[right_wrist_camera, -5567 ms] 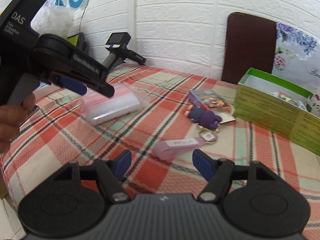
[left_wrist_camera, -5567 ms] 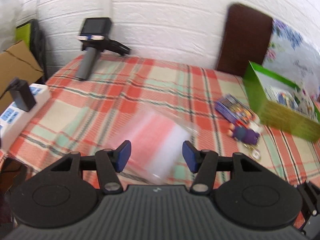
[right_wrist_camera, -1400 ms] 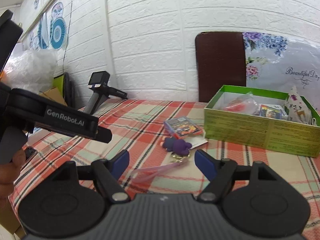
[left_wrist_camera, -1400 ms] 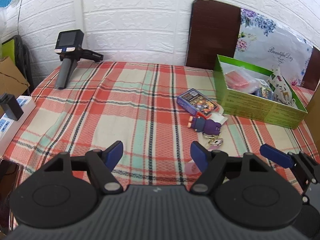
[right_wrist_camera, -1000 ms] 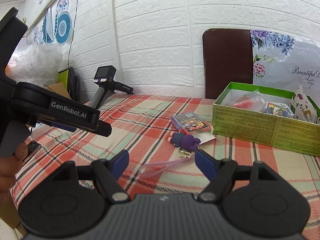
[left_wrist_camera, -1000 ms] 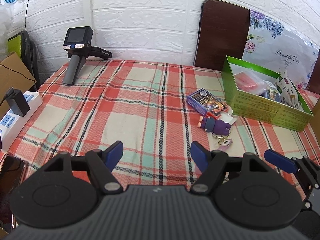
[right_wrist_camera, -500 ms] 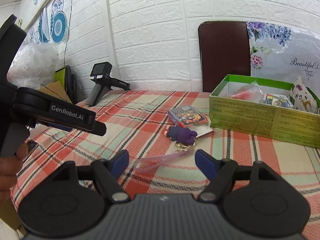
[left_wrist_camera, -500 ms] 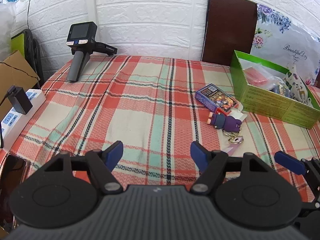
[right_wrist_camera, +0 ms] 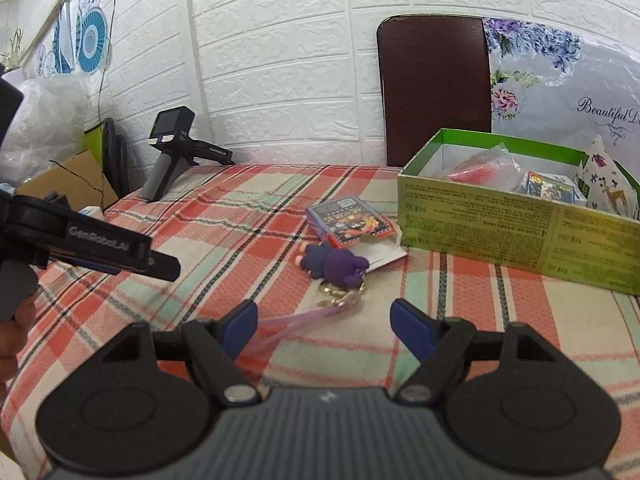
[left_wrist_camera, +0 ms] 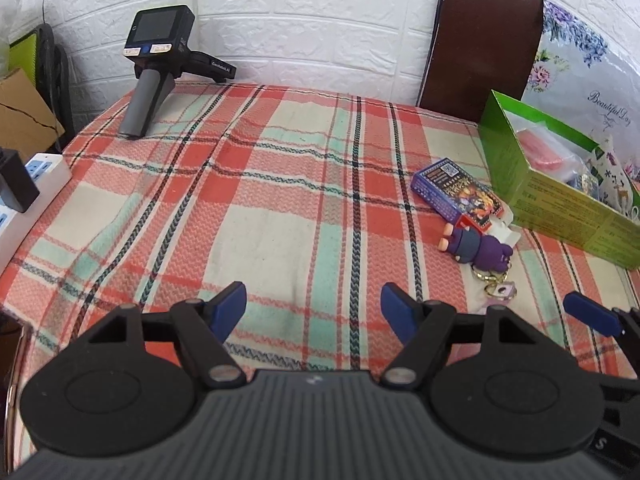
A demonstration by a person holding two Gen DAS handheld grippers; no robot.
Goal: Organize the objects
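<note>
1. A white wall point(right_wrist_camera: 280, 60) of embossed brick pattern runs behind the desk.
2. The desk carries a plaid cloth point(left_wrist_camera: 260, 208) of red, cream and mint with dark lines.
3. A dark brown chair back point(right_wrist_camera: 434, 88) stands upright against the wall at the desk's far edge.
4. Beside the chair back, to its right, hangs a pale floral sheet point(right_wrist_camera: 568, 88) with script lettering.
5. Blue round fan decorations point(right_wrist_camera: 90, 38) hang on the left wall.
6. A brown cardboard box point(left_wrist_camera: 20, 116) sits left of the desk.
7. Light is bright and even.

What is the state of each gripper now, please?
Left gripper: open, holding nothing.
Right gripper: open, holding nothing; the purple keychain lies ahead of it.
</note>
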